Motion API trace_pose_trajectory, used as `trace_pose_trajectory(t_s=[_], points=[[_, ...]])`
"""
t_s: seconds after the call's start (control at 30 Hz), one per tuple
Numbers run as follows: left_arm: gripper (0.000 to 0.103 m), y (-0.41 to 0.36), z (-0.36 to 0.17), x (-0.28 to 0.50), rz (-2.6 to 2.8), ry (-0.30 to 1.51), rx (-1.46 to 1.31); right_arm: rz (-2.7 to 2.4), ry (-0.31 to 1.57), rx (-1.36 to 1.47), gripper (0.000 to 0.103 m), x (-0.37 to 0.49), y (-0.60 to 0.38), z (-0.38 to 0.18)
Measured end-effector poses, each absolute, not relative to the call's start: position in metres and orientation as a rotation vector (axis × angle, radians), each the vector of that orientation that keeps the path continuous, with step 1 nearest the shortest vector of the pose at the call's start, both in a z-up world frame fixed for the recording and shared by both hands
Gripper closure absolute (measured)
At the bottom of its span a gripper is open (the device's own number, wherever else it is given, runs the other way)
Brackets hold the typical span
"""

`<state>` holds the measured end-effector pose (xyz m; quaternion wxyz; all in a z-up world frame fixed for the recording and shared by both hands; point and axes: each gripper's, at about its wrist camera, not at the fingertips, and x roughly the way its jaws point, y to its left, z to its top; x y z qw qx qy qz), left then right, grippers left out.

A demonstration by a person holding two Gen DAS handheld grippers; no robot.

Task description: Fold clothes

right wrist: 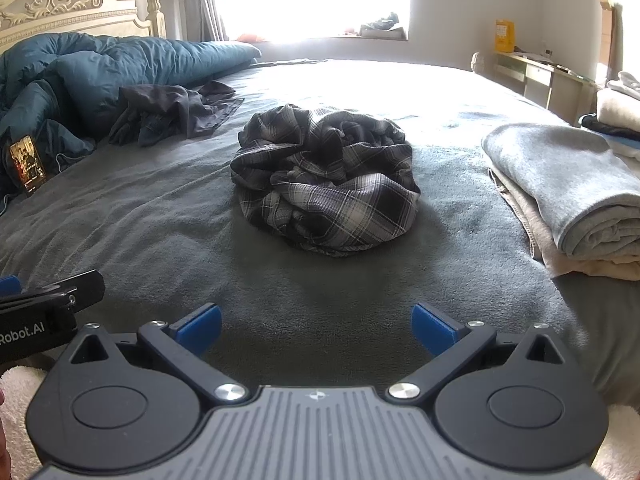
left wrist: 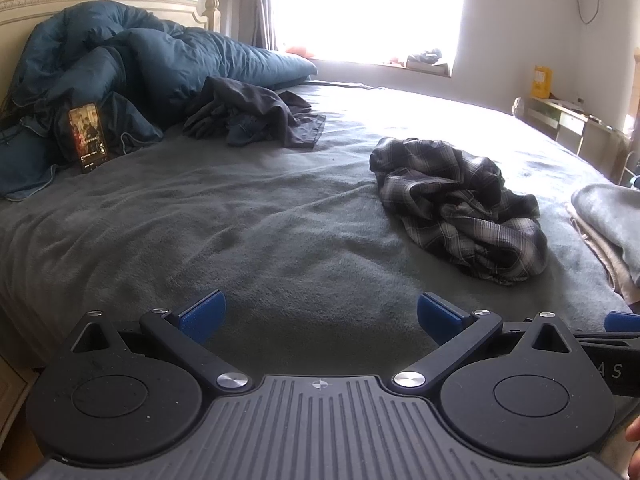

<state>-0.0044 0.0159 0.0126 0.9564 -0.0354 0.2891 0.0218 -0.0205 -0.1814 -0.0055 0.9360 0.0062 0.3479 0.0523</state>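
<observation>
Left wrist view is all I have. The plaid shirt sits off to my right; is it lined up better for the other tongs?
Observer: Yes. In the right wrist view the crumpled plaid shirt lies straight ahead of the right tongs, which are open and empty.
Operator: What is that grey bundle at my right edge?
Observer: A folded grey blanket on top of a beige folded piece, apart from the shirt.
Operator: Anything beyond it?
Observer: More folded items are stacked off the bed's far right side; your view cuts them off.
</observation>
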Motion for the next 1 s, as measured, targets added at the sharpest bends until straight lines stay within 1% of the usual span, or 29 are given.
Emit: trace_pose_trajectory(t_s=[0.47,0.7,1.0], points=[[0.000,0.023,0.006,0.004,0.025,0.586,-0.111,0.088,0.693,0.053,0.000,-0.015,-0.192,-0.008],[0.000,0.023,-0.003,0.013,-0.004,0.595,-0.122,0.081,0.693,0.059,0.000,-0.007,-0.200,-0.021],[0.000,0.026,-0.022,0.037,-0.060,0.634,-0.188,0.086,0.630,0.032,0.000,-0.003,-0.212,-0.038]])
